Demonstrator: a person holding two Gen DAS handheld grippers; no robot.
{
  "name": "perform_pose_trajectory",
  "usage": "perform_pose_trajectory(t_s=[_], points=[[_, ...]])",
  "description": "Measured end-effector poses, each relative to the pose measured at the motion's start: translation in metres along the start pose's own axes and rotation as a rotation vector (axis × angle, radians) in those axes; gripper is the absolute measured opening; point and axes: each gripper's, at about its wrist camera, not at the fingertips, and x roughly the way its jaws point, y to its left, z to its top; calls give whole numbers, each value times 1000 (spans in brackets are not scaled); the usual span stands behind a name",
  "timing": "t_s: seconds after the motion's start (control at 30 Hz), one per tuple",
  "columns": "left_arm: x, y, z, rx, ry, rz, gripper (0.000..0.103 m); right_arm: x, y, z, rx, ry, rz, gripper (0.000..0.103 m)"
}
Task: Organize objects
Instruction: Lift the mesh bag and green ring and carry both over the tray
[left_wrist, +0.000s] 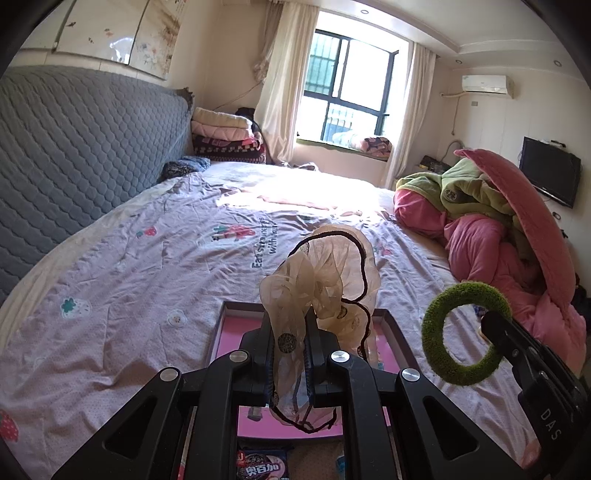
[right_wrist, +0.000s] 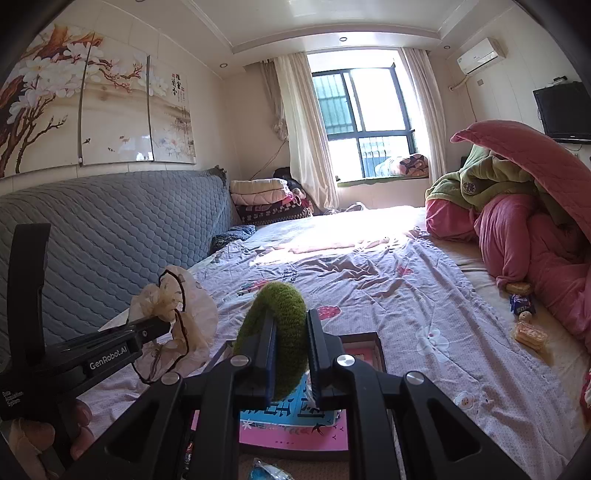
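Note:
My left gripper (left_wrist: 290, 325) is shut on a beige sheer hair scrunchie with dark trim (left_wrist: 325, 273), held up over a pink-lined box (left_wrist: 391, 332) on the bed. It also shows in the right wrist view (right_wrist: 177, 314) at the left. My right gripper (right_wrist: 290, 325) is shut on a green fuzzy ring scrunchie (right_wrist: 277, 317), above the same box (right_wrist: 364, 349). In the left wrist view the green ring (left_wrist: 461, 332) hangs from the right gripper (left_wrist: 493, 325) at the right.
A lilac strawberry-print sheet (left_wrist: 147, 258) covers the bed, with a grey quilted headboard (left_wrist: 74, 147) at left. Pink and green quilts (right_wrist: 517, 221) pile at right. Snack packets (right_wrist: 524, 317) lie near them. A cookie packet (left_wrist: 258, 467) lies below the box.

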Motion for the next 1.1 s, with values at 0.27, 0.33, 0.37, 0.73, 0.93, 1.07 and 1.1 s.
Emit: perform_pose_trajectory(t_s=[0.27,0.33,0.37,0.73,0.93,1.07,1.1], points=[[11,8,-6,1,17,21,12,21,1,5,-4,37,-1,15],[18,11,-9,4,31,22,12,27,-4,5,-1,39,-12,15],[22,12,-11,4,38,26,12,31,-5,3,0,45,-16,15],[36,21,-26,-21,92,9,12,42,-16,-20,-5,71,-38,15],[34,22,-31,-7,84,23,12,42,-13,-25,-25,78,-26,15],[40,23,-34,1,94,43,12,44,-12,-26,-27,83,-11,15],[41,23,-35,5,94,51,12,44,-12,-27,-29,78,-12,15]])
